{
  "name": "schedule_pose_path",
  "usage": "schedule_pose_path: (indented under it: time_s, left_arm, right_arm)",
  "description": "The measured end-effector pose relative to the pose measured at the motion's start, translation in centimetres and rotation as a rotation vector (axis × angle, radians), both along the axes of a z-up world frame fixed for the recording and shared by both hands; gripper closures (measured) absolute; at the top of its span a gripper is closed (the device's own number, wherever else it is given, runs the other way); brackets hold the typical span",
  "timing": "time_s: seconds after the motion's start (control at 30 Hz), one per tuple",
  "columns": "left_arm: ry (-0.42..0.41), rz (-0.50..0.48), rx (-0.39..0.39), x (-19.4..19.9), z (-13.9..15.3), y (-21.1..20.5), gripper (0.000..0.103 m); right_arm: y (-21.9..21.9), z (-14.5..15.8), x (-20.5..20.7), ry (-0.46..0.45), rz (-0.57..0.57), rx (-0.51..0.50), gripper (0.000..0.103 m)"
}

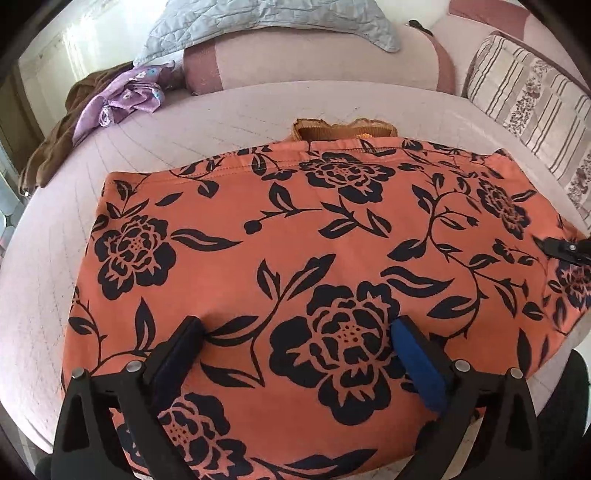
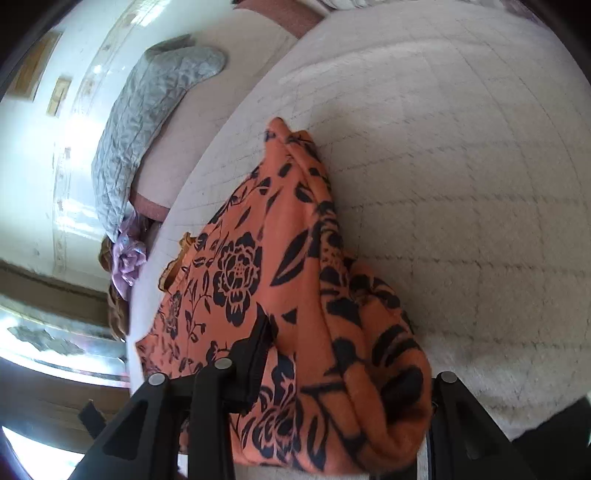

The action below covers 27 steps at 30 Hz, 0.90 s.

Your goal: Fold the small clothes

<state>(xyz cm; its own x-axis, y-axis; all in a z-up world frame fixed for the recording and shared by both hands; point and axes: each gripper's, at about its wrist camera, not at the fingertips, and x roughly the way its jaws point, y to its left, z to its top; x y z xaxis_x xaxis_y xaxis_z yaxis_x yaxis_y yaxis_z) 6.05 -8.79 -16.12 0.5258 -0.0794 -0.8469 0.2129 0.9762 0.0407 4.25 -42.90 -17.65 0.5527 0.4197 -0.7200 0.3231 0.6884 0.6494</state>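
No readable text

Neither wrist view shows any letters, numbers, brand marks or signs; the only markings are printed patterns on cloth, which carry no writing.

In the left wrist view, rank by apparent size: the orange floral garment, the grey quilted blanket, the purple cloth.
1. orange floral garment, though nearest the camera
2. grey quilted blanket, cut off by the frame
3. purple cloth
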Motion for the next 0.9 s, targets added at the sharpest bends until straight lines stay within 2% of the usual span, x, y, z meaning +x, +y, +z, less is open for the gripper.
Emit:
schedule_pose_path:
  time_s: [0.03, 0.1, 0.17, 0.23, 0.3, 0.37, 0.4, 0.53, 0.73, 0.8, 0.9]
  left_arm:
    - [0.009, -0.003, -0.034, 0.0, 0.5, 0.5, 0.003]
    - [-0.03, 0.034, -0.096, -0.1, 2.0, 2.4, 0.003]
    - [-0.122, 0.12, -0.175, -1.7, 4.7, 5.7, 0.003]
    - [-0.158, 0.206, -0.232, -2.3, 6.1, 8.9, 0.003]
    - [-0.159, 0.289, -0.272, -2.6, 6.6, 11.9, 0.003]
    - [-0.147, 0.358, -0.324, -2.8, 6.7, 15.0, 0.003]
    - [-0.139, 0.371, -0.335, -2.9, 6.6, 15.5, 0.003]
    - [-0.069, 0.354, -0.44, -2.8, 6.3, 16.6, 0.003]
    - [0.04, 0.237, -0.61, 1.1, 6.3, 12.9, 0.003]
    - [0.088, 0.2, -0.624, 3.3, 6.2, 10.6, 0.003]
    - [0.187, 0.152, -0.604, 6.3, 5.3, 8.0, 0.003]
  right_arm:
    - [0.5, 0.5, 0.4, 0.001, 0.013, -0.024, 0.082]
    - [2.5, 3.4, 1.1, -0.049, 0.06, -0.102, 0.084]
    - [6.2, 8.3, 1.6, -0.157, 0.143, -0.2, 0.084]
    - [10.7, 12.4, 1.4, -0.267, 0.236, -0.277, 0.084]
    - [16.1, 14.7, 0.8, -0.347, 0.36, -0.324, 0.084]
    - [20.1, 14.1, 0.7, -0.36, 0.459, -0.339, 0.084]
    - [22.7, 12.2, 1.0, -0.332, 0.523, -0.343, 0.084]
    - [26.7, 4.2, 2.1, -0.15, 0.631, -0.306, 0.083]
    - [26.0, 5.7, 1.5, -0.21, 0.605, -0.314, 0.084]
    - [26.1, 5.8, 1.1, -0.225, 0.607, -0.336, 0.084]
    - [27.4, 5.8, 0.1, -0.253, 0.599, -0.383, 0.084]
